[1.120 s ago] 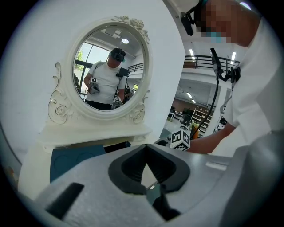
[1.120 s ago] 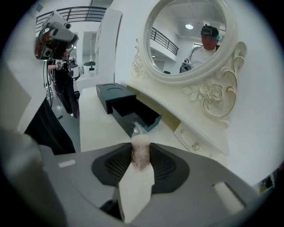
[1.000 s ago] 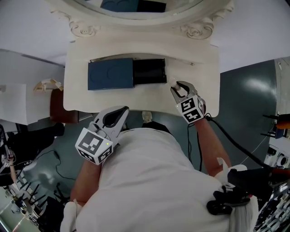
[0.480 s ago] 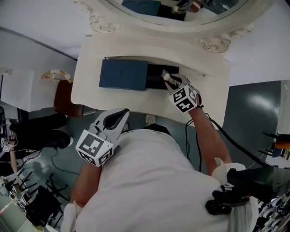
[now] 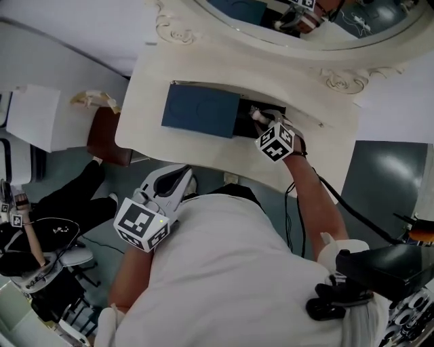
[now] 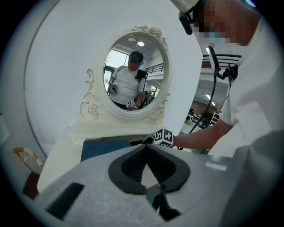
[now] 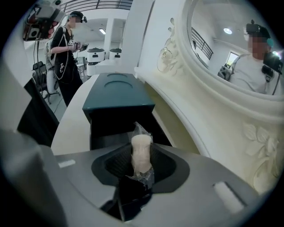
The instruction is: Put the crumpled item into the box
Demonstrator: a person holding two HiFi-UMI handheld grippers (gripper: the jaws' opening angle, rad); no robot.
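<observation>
A dark blue box [image 5: 200, 110] lies on the cream vanity top [image 5: 152, 88], with its black open end [image 5: 247, 125] toward the right. My right gripper [image 5: 259, 116] hangs over that open end, shut on the crumpled item [image 7: 141, 150], a pale lump in clear crinkled wrap. In the right gripper view the item stands upright between the pads [image 7: 116, 166], with the box's dark opening [image 7: 111, 128] just beyond and its lid [image 7: 119, 95] farther off. My left gripper [image 5: 183, 175] stays low by the person's body, off the table, shut with nothing in it.
An ornate oval mirror [image 5: 298, 20] rises along the vanity's back edge, close to the box. A brown stool [image 5: 108, 135] and a white sheet [image 5: 34, 115] sit left of the table. A person in black [image 7: 66, 53] stands beyond the far end. A cable [image 5: 339, 203] trails from the right gripper.
My right gripper has carried the crumpled item left from the bare tabletop beside the box to over its open black end. The left gripper has stayed put.
</observation>
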